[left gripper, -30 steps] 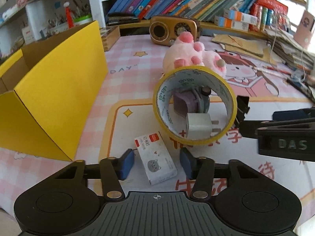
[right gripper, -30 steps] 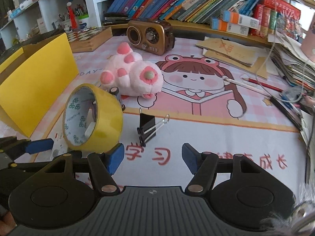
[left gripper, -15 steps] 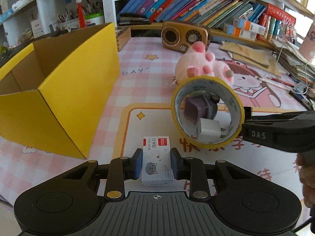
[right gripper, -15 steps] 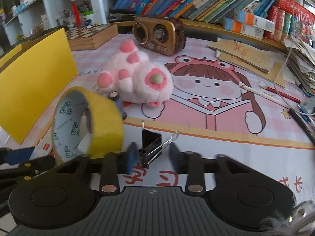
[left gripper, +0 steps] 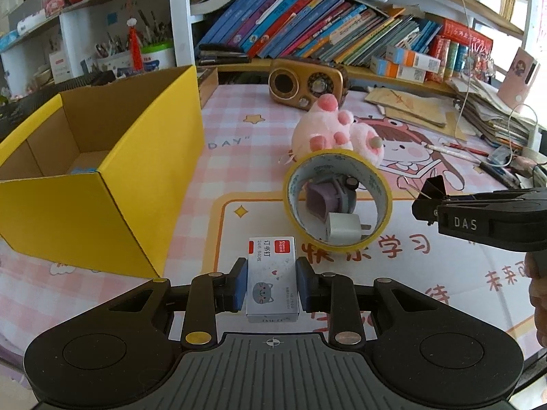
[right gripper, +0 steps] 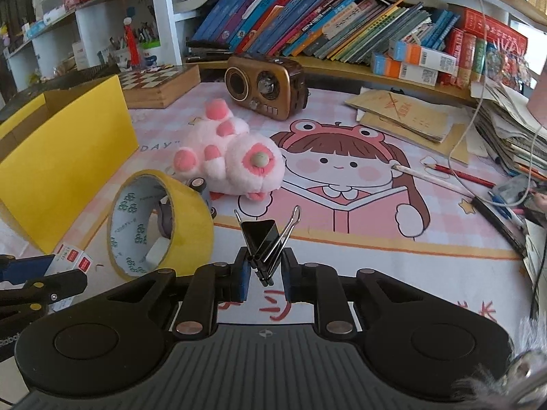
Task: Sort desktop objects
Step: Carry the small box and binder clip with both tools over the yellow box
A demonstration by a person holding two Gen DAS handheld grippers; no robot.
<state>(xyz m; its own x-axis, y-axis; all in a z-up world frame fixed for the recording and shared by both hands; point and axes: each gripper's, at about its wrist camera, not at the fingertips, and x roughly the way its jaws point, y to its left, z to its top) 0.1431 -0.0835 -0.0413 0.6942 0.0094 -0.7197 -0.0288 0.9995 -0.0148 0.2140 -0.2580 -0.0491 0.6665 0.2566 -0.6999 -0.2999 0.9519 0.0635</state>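
My left gripper (left gripper: pixel 271 285) is shut on a small white staple box (left gripper: pixel 271 275) with a red label and a cat drawing, lifted just above the pink desk mat. My right gripper (right gripper: pixel 265 273) is shut on a black binder clip (right gripper: pixel 263 242), whose wire handles stick up; the clip (left gripper: pixel 432 188) also shows at the right in the left wrist view. A yellow tape roll (left gripper: pixel 336 196) stands on edge in the middle, with a white charger plug (left gripper: pixel 343 227) and a purple toy car (left gripper: pixel 324 198) seen through it. The open yellow cardboard box (left gripper: pixel 112 184) stands to the left.
A pink plush toy (right gripper: pixel 232 157) lies behind the tape roll, and a brown retro radio (right gripper: pixel 266 90) stands further back. Paper stacks, pencils and cables (right gripper: pixel 495 143) crowd the right side. A chessboard box (right gripper: pixel 159 83) and a row of books (right gripper: pixel 307 24) line the back.
The left gripper closed on the staple box and lifted it a little. The right gripper closed on the binder clip, which now stands up between its fingers.
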